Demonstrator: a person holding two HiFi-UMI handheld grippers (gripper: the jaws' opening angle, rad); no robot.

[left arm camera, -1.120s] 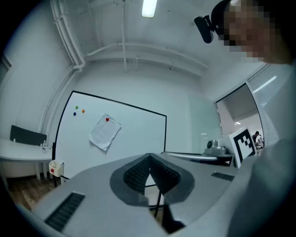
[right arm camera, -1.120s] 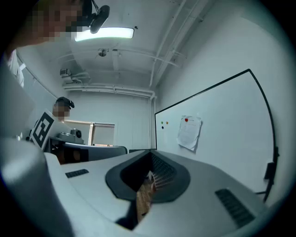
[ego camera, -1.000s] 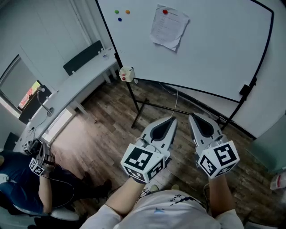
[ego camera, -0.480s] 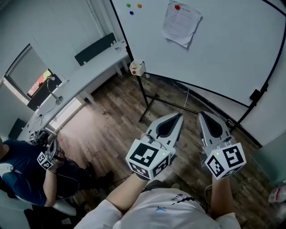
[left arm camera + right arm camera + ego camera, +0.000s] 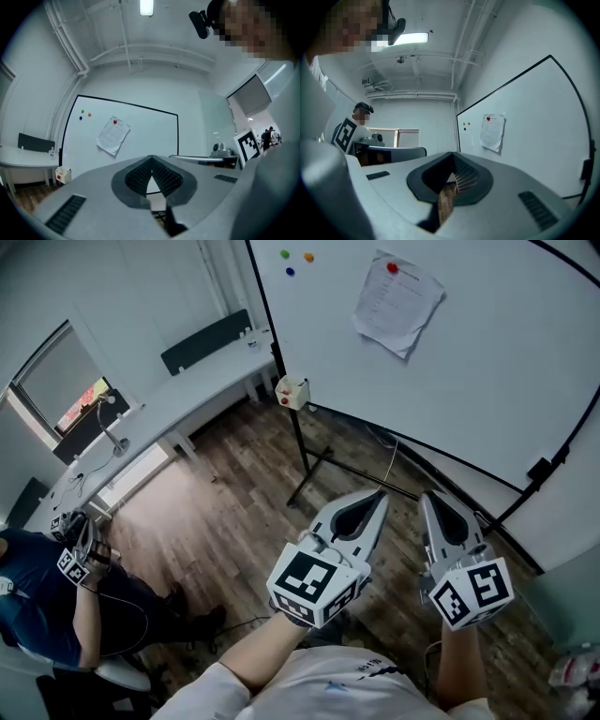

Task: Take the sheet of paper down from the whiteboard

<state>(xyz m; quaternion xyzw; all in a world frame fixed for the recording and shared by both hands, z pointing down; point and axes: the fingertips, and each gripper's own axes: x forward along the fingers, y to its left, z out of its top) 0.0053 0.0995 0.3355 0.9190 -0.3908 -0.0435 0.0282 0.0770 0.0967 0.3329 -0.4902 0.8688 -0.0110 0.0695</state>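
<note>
The whiteboard (image 5: pixel 487 381) is standing on a black stand (image 5: pixel 304 448), whose feet are resting on the wood-plank floor (image 5: pixel 225 512). The sheet of paper (image 5: pixel 397 304) is hanging slightly tilted against the board's upper area, with a red magnet (image 5: pixel 392 268) pinning its top edge. Three small magnets (image 5: pixel 290 271) are sitting on the board left of the sheet, apart from it. A long white desk (image 5: pixel 187 395) is standing on the floor beside the board.
</note>
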